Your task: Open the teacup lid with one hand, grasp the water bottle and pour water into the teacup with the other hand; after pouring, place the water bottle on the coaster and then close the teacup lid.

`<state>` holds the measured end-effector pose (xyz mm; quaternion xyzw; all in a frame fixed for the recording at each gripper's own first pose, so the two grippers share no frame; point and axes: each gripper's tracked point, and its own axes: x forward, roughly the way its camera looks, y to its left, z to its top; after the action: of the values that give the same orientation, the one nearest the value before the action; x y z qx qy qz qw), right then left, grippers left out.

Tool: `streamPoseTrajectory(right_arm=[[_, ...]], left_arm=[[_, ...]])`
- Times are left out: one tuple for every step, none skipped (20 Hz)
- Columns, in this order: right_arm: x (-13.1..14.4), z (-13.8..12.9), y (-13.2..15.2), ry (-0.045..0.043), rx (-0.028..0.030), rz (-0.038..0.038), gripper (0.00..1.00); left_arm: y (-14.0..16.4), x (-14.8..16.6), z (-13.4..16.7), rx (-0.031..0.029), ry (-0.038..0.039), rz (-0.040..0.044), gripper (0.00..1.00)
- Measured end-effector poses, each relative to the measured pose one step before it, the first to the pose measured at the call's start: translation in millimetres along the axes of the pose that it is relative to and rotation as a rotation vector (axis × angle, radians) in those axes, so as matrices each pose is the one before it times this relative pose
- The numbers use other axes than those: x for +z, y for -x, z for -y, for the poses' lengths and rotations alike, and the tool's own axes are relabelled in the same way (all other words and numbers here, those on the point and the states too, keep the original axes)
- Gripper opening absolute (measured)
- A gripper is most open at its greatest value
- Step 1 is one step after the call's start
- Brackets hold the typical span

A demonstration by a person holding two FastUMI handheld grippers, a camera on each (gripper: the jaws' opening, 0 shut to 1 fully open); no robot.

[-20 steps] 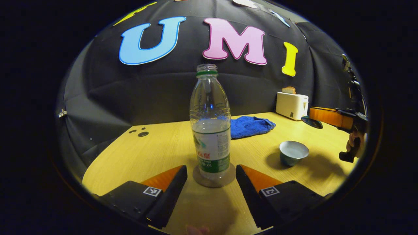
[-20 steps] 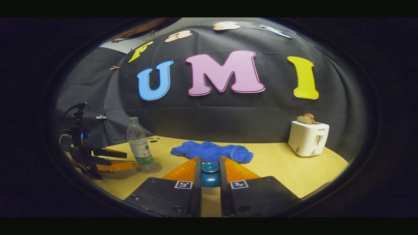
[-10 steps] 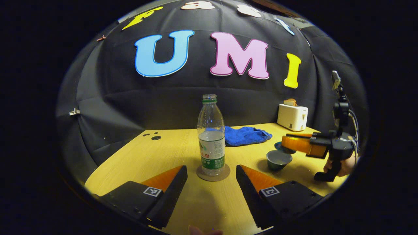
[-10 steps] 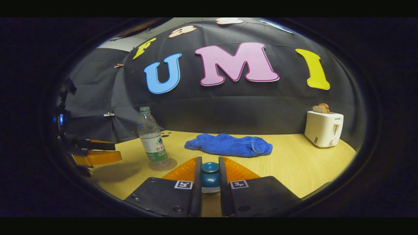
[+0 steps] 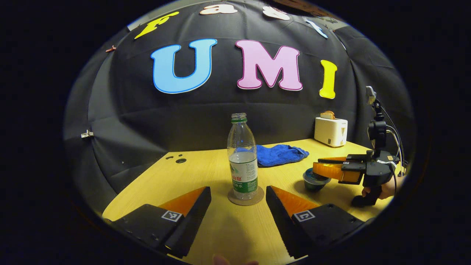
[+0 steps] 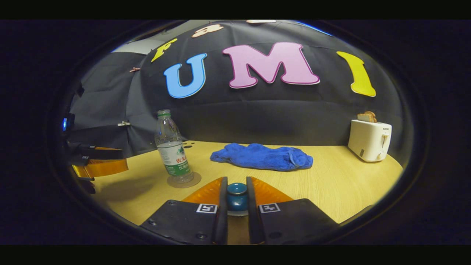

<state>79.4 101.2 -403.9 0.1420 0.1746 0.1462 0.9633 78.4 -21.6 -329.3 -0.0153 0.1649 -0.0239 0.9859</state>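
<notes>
Lowered since a second ago, the teacup lid [image 6: 236, 195] now sits on or just above the teacup [image 5: 315, 180], where it was earlier held up to the right of the open cup; whether it is fully seated cannot be told. The right gripper [image 6: 236, 206] holds the lid's knob pinched between its two fingers, and in the left gripper view it reaches in from the right over the cup, a hand [image 5: 386, 189] on its grip. The water bottle [image 5: 243, 157] stands upright on the coaster [image 5: 245, 196], uncapped and about half full, left of the cup and apart from it. The left gripper [image 5: 238, 206] hangs near of the bottle with its fingers spread wide, touching nothing. Judging by this, pouring and bottle placement are done and closing the lid is in hand; next the right gripper likely needs to let go and lift straight off. A blue cloth [image 6: 263, 157] lies farther back and a toaster [image 6: 369, 140] at the far right. The table [image 6: 331, 191] near the cup is bare, so withdrawal has room.
</notes>
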Motion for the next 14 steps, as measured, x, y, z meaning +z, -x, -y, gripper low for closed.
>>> streamPoseTrajectory(right_arm=[[-1.18, 0.68, -0.89, 0.00071, -0.00245, -0.00586, 0.21], [-1.06, 0.54, -1.31, 0.00167, -0.00281, -0.00697, 0.21], [-1.33, 0.7, -0.97, 0.00287, -0.00542, -0.00621, 0.21], [-1.75, 0.32, -0.72, 0.00278, -0.00253, -0.00871, 0.26], [-1.56, -0.91, -1.47, 0.00492, 0.00097, -0.01036, 0.26], [-1.24, 0.32, -1.07, 0.00415, -0.00278, -0.00617, 0.26], [-1.64, 0.76, -1.12, 0.0038, -0.0051, -0.00453, 0.31], [-0.24, 1.53, -0.2, 0.00263, -0.0053, -0.00548, 0.31], [0.58, 0.13, 1.19, 0.00138, -0.00348, 0.00099, 0.22], [-0.53, -0.78, -0.22, -0.00004, -0.00122, -0.00108, 0.29], [0.4, 0.19, 0.18, 0.00346, -0.00333, 0.00069, 0.36], [-0.41, 0.41, -0.69, 0.00203, -0.00034, -0.00118, 0.31], [-0.72, 0.04, -1.3, 0.00529, -0.0061, -0.00039, 0.37], [0.43, 1.38, 0.5, 0.00506, -0.00657, 0.00011, 0.37]], left_arm=[[-0.44, -0.67, -1.29, 0.00128, 0.00563, -0.00054, 0.94], [-0.17, 0.45, -1.2, 0.00463, 0.0055, 0.00084, 0.94], [-0.77, 0.25, -0.79, 0.00215, 0.00549, 0.00011, 0.94], [0.22, 0.79, -0.53, 0.00172, 0.00399, 0.00031, 0.94], [0.09, 1.81, -1.93, 0.0008, 0.00074, 0.00386, 0.94], [-1.17, 0.51, -0.71, -0.0005, -0.00359, 0.00145, 0.94], [-0.08, 0.65, -0.58, -0.00058, -0.00478, 0.0004, 0.94], [0.99, 1.35, -0.7, -0.00217, -0.00914, 0.00344, 0.94], [-0.16, 0.7, 0.03, -0.00161, -0.00511, 0.00167, 0.94], [0.09, 0.3, -1.29, 0.00185, -0.00425, 0.00287, 0.94], [-0.29, 0.85, -1.05, -0.0003, -0.00099, 0.0006, 0.94], [1.29, -0.29, -0.31, 0.002, 0.00137, 0.00137, 0.94], [-0.56, 0.93, -1.09, 0.00101, 0.00385, 0.00091, 0.94], [0.26, -0.45, -0.23, 0.00021, 0.0045, -0.00157, 0.94]])
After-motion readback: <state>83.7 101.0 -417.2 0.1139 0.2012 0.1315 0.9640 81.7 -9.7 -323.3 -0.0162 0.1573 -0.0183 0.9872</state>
